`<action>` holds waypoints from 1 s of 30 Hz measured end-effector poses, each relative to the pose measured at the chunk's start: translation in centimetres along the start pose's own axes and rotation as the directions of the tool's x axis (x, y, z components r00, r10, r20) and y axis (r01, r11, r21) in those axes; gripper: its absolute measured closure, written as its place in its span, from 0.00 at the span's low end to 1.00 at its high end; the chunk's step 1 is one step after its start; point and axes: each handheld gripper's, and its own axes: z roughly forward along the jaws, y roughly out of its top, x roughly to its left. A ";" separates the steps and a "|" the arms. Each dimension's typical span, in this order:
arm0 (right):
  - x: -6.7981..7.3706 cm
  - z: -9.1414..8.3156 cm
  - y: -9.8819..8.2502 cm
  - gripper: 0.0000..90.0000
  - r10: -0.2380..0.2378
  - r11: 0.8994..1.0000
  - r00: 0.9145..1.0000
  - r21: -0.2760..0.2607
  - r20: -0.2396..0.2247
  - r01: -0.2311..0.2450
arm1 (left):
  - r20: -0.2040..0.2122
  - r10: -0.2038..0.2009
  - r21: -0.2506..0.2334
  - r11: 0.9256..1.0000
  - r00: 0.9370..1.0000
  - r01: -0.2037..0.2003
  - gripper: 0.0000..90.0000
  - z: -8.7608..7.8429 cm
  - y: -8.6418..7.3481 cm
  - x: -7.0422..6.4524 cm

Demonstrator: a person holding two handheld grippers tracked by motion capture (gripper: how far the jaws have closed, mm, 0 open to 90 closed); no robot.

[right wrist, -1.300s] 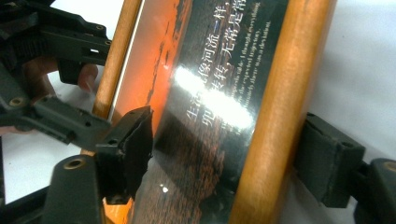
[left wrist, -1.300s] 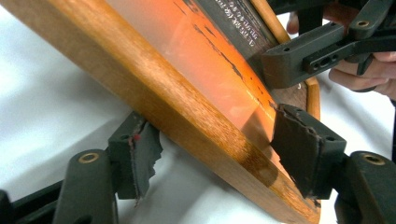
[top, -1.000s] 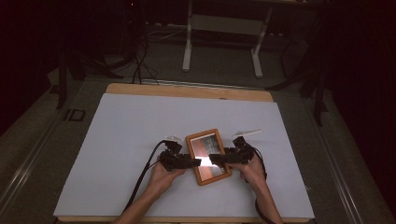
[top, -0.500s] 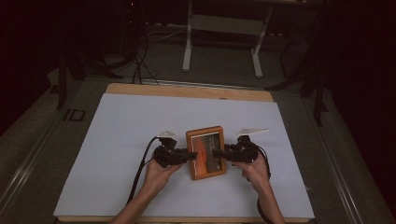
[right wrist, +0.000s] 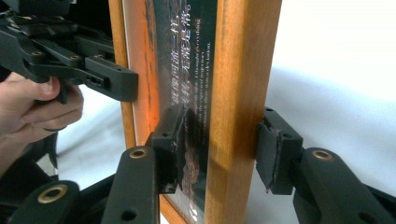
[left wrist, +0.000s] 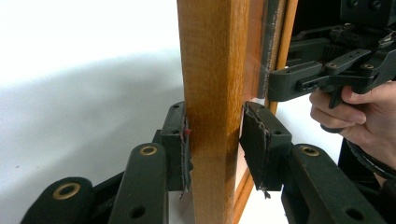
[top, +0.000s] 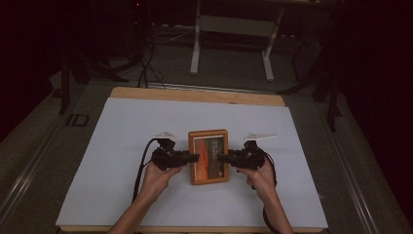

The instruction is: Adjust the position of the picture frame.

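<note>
Wooden picture frame (top: 208,156) sits near the middle of the table (top: 122,146), a bit toward your near edge, held between your two grippers over the white sheet. It is a portrait frame, and what it holds is an orange-and-dark print with lines of pale text behind glass.

Your left gripper (top: 194,157) straddles the frame's left rail. In the left gripper view (left wrist: 213,140) one pad touches the back side of the rail, while the other pad stands just off the front side with a thin gap showing; its grip is not clearly pressed, so treat these tongs as released around the rail. The jaws have been closing within the last second, then steady.

Your right gripper (top: 223,158) straddles the right rail. In the right gripper view (right wrist: 219,144) the pad on the glass side rests against the print's face by the rail, and the pad on the back side stands apart from the wood with a visible gap. These jaws have just been closing, with the rail between them, not clamped yet.

Each gripper view also shows the other gripper across the frame, with your hand (left wrist: 359,112) on its handle.

Cables trail from both grippers toward the near edge. White sheet covers most of the wooden tabletop; a bare wood strip shows along the far edge.
</note>
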 end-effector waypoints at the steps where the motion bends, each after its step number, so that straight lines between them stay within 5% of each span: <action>1: 0.0 0.1 0.0 0.63 0.005 1.000 1.000 -0.003 -0.005 -0.005 | -0.002 0.001 -0.002 1.000 1.000 -0.001 0.71 -0.2 0.1 0.1; 17: 0.6 1.9 -0.3 0.65 0.046 0.999 0.999 0.019 -0.016 -0.046 | 0.016 -0.057 0.010 0.998 0.998 0.057 0.70 -1.0 -0.2 1.9; 30: 0.4 3.2 -1.1 0.66 0.112 0.992 0.993 0.067 -0.024 -0.110 | 0.047 -0.151 0.041 0.988 0.987 0.149 0.69 -0.9 -1.3 3.8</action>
